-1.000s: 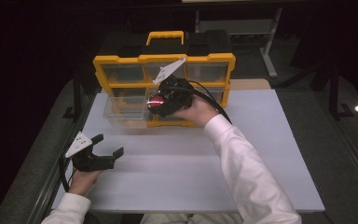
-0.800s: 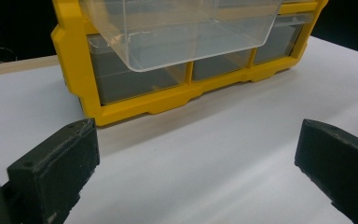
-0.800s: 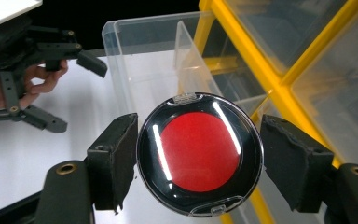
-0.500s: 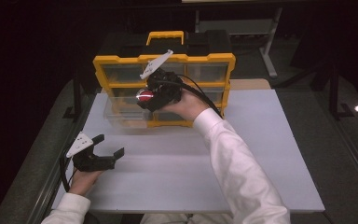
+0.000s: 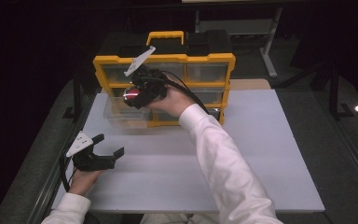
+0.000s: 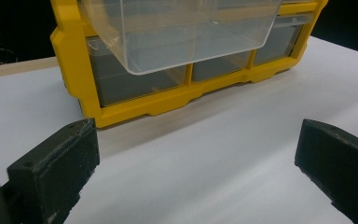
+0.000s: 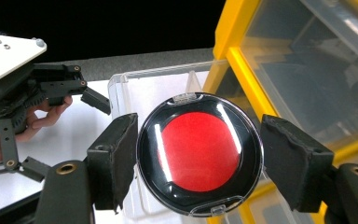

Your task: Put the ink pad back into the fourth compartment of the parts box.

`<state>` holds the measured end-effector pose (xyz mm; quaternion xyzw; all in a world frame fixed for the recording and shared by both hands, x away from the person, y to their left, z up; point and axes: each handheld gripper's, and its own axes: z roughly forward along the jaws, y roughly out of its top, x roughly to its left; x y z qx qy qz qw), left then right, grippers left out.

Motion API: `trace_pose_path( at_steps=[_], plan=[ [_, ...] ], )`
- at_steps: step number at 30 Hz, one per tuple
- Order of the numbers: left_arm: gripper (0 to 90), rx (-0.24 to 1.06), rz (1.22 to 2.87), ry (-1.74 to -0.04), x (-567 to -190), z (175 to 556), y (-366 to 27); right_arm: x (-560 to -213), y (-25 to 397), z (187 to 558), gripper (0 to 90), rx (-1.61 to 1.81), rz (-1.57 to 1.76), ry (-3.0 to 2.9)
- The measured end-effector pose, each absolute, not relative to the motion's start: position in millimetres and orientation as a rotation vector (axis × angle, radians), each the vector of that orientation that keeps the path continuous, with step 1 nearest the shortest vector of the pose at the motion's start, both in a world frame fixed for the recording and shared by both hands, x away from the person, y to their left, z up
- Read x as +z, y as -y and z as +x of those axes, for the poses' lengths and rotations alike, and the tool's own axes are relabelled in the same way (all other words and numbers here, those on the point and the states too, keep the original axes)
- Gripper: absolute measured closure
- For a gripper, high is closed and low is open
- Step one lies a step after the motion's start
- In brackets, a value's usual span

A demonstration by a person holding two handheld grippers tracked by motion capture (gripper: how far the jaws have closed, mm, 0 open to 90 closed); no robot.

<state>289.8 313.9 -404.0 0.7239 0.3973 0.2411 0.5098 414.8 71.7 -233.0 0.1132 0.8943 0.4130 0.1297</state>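
Observation:
A round black case with a red centre (image 7: pixel 199 154) sits between the pads of my right gripper (image 7: pixel 198 158), which is shut on it. In the high view that case (image 5: pixel 131 94) and the right gripper (image 5: pixel 135 95) hover just above the clear drawer (image 5: pixel 121 113) pulled out of the yellow organizer (image 5: pixel 168 65). The left gripper (image 5: pixel 108 145) rests open near the table's left front, nothing between its jaws. In the left gripper view, the open gripper (image 6: pixel 196 161) faces the organizer (image 6: pixel 135 100) and the clear drawer (image 6: pixel 177 32).
The white table top (image 5: pixel 242 154) stretches wide to the right and front. The organizer has several translucent drawers and a yellow handle (image 5: pixel 166 36) on top. Dark floor and table legs lie beyond.
My right gripper has carried the round case leftward and slightly up along the organizer's front, and it is now over the pulled-out drawer. The left gripper has stayed put.

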Motion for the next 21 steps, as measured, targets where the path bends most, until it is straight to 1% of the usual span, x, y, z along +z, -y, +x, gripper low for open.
trace_pose_path(
  at_steps=[11, 21],
  plan=[
    [0.0, 0.585, 1.746, -0.951, -404, 292, -313, -243, -93, 429, 29.1, 1.193, 0.349, -2.635],
    [0.0, 0.584, 1.750, -0.946, -404, 293, -312, -256, -108, 428, 28.8, 1.160, 0.324, -2.672]
  ],
)
